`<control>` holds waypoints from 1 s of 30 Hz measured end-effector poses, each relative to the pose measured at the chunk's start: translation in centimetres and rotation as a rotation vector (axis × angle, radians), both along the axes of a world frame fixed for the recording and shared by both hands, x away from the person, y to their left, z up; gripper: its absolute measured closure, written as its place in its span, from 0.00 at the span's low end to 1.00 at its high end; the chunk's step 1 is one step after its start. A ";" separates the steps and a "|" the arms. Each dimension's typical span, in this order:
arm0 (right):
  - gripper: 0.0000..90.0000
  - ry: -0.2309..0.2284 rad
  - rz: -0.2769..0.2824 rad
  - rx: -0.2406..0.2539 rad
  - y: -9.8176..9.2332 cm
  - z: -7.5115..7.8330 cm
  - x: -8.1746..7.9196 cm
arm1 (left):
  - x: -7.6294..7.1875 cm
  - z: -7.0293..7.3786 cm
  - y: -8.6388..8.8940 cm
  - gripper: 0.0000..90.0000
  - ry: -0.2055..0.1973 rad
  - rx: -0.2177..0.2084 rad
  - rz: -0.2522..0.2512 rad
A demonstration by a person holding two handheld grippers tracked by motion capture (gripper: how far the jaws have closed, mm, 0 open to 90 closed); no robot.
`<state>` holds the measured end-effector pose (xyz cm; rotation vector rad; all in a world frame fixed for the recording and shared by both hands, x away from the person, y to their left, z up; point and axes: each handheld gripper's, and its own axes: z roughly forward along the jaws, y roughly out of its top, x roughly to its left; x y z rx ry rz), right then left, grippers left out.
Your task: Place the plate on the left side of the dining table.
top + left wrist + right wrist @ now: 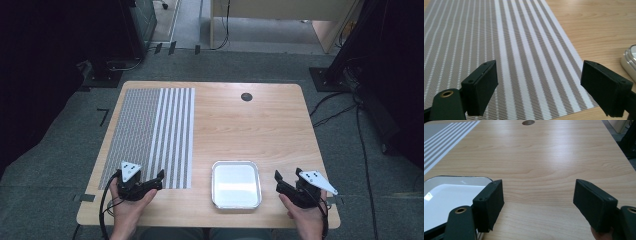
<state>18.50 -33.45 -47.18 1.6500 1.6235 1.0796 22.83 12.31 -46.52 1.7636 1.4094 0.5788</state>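
Grey-and-white striped mat (152, 135), white tray (236, 184)

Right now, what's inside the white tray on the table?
The white tray holds nothing visible; its bare white bottom shows in the high view. In the right gripper view the right gripper hides its near corner. What lies under the tray is covered.

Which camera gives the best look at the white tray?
The high view: the whole tray lies between both grippers. The right gripper view shows its far corner beside the jaw; the left gripper view catches just an edge.
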 end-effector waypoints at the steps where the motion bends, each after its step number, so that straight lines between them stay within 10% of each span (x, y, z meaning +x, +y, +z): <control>1: 0.27 -0.002 0.003 0.002 0.1 0.0 0.0 | 0.0 0.0 -0.3 0.16 0.002 0.002 -0.010; 19: 0.31 -0.019 0.008 0.013 2.2 -0.2 -0.1 | 0.1 -0.3 -6.2 0.16 0.023 -0.025 -0.087; 30: 0.59 -0.014 0.068 0.043 3.1 -0.8 -0.2 | 0.1 -0.2 -10.2 0.17 0.043 -0.083 -0.157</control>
